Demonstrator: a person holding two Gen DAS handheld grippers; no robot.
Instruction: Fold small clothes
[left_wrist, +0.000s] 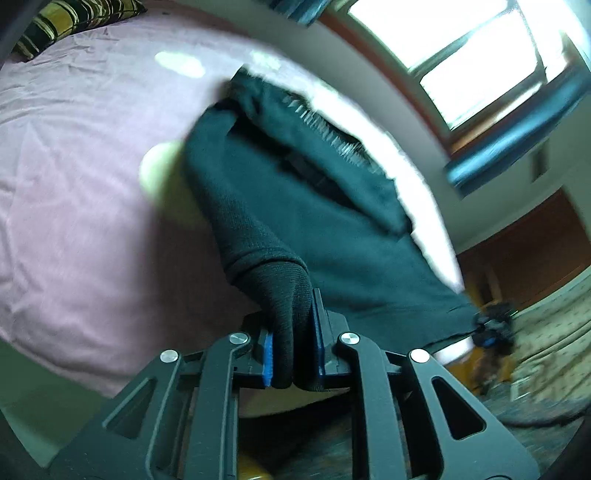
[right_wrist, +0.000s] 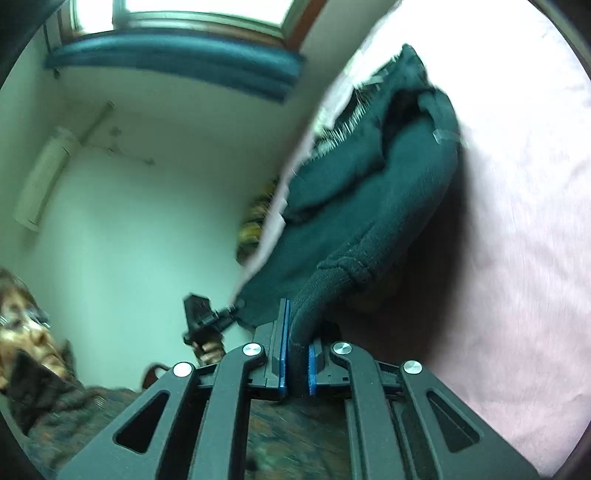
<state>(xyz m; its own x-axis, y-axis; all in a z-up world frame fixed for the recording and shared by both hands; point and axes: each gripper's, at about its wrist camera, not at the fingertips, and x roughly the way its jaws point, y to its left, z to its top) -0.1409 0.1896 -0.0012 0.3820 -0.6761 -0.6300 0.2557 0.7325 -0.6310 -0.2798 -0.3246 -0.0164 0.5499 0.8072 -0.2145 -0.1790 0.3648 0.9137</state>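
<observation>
Nearest to each camera, a corner of the dark green garment (left_wrist: 295, 206) is seen pinched between blue pads. In the left wrist view the left gripper (left_wrist: 293, 354) is closed on a bunched corner of the knit fabric, and in the right wrist view the right gripper (right_wrist: 297, 360) is closed on a hemmed edge of the same garment. The near edge is held up between the two grippers, while the far part of the garment is spread on the pink bedsheet (left_wrist: 74, 184), where a hood or collar with a light fringe is seen bunched up.

It is judged that the fold is only at its beginning: the near edge is gripped and raised, but it is not yet carried over the far part, and no finished fold is shown. The lifted edge must be brought forward, laid flat and released.

Further away, a striped pillow (left_wrist: 74, 22) lies at the head of the bed, well apart from the garment. A window (left_wrist: 476, 55) and a pale green wall (right_wrist: 129, 203) are seen behind. Nothing is seen lying on the sheet in the path of the fold; only the bunched hood may make the fold uneven.
</observation>
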